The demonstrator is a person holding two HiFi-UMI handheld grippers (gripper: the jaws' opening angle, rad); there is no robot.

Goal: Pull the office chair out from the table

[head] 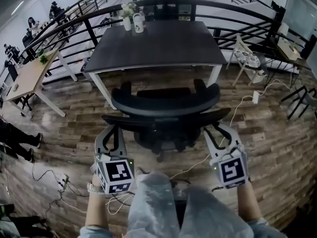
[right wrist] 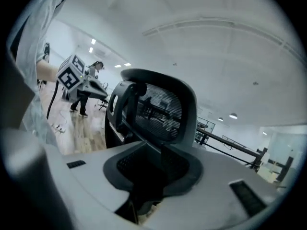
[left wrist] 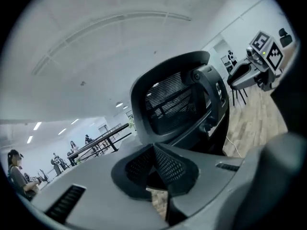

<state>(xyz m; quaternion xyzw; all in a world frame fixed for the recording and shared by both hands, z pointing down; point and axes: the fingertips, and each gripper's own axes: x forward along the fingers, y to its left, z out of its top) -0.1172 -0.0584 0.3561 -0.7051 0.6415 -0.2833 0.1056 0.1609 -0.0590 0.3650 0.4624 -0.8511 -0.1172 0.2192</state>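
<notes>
The black office chair (head: 166, 103) stands tucked against the dark table (head: 158, 43), its mesh back towards me. My left gripper (head: 110, 133) hangs just behind the chair's left side, and in the left gripper view (left wrist: 154, 151) its pads meet with nothing between them. My right gripper (head: 219, 132) is behind the chair's right side. In the right gripper view (right wrist: 151, 166) a narrow dark gap separates the pads and nothing shows in it. Both gripper views show the chair back (left wrist: 172, 104) (right wrist: 158, 109) a little way ahead, untouched.
A white mug (head: 138, 23) and a small plant (head: 128, 10) stand at the table's far edge. Cables (head: 237, 108) and a power strip (head: 256, 97) lie on the wood floor at right. A railing (head: 89, 21) curves behind the table, and a light desk (head: 29, 76) is at left.
</notes>
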